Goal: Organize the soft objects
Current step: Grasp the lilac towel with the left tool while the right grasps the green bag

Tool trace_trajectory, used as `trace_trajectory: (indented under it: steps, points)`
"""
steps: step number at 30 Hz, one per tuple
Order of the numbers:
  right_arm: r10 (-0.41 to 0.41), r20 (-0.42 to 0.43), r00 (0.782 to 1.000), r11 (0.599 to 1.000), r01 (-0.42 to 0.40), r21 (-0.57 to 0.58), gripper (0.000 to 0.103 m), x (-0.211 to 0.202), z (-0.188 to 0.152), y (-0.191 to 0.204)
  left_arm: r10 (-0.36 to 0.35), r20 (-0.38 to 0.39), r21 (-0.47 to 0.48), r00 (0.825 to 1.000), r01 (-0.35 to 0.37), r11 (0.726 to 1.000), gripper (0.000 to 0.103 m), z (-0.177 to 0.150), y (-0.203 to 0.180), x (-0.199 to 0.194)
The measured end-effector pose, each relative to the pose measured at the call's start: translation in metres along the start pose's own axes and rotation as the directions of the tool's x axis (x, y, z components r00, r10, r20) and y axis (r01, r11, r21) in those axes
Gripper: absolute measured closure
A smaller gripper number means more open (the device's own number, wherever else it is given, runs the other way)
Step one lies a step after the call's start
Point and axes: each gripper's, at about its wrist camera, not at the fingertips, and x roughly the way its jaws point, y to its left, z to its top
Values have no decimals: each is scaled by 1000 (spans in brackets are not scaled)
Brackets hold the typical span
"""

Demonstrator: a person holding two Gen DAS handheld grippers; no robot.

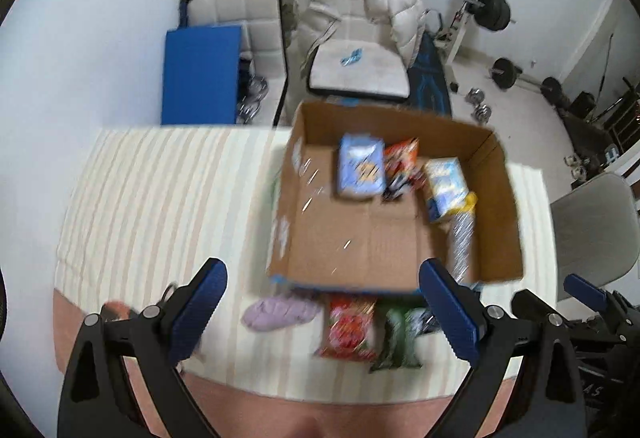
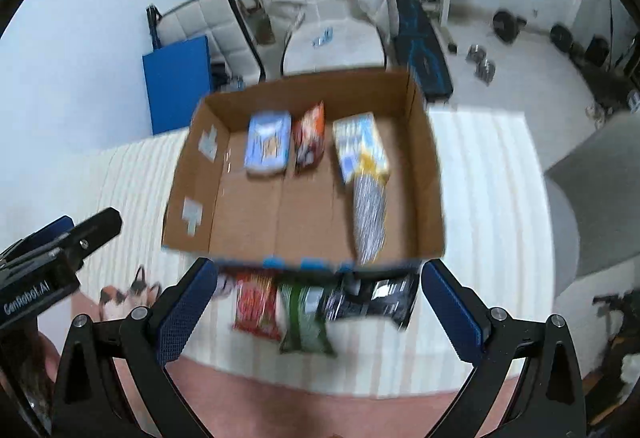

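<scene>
An open cardboard box (image 1: 496, 198) (image 2: 428, 174) stands on a striped cloth. Inside lie a light blue pack (image 1: 360, 170) (image 2: 267, 144), an orange-red packet (image 1: 402, 158) (image 2: 309, 138), a blue-yellow pack (image 1: 446, 186) (image 2: 360, 146) and a silvery patterned pack (image 1: 462, 238) (image 2: 370, 214). In front of the box lie a red packet (image 1: 348, 330) (image 2: 256, 306), a green packet (image 1: 396, 338) (image 2: 306, 318), a black packet (image 2: 372, 300) and a lilac soft thing (image 1: 280, 312). My left gripper (image 1: 322, 318) and right gripper (image 2: 316, 314) are open and empty above these packets.
A small calico cat figure (image 2: 128, 296) sits at the cloth's near left. The right gripper shows at the right edge of the left wrist view (image 1: 592, 294). Behind the table stand a white padded chair (image 1: 360, 38), a blue mat (image 1: 200, 74) and gym weights (image 1: 496, 10).
</scene>
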Motion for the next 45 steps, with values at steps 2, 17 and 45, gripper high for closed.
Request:
trace_trajectory:
  steps: [2, 17, 45]
  points:
    - [16, -51, 999, 1000, -15, 11, 0, 19, -20, 0, 42, -36, 10, 998, -42, 999, 4, -15, 13, 17]
    - [-8, -369, 930, 1000, -2, -27, 22, 183, -99, 23, 283, -165, 592, 945, -134, 794, 13, -76, 15, 182]
    - [24, -544, 839, 997, -62, -53, 53, 199, -160, 11, -141, -598, -92, 789, 107, 990, 61, -152, 21, 208]
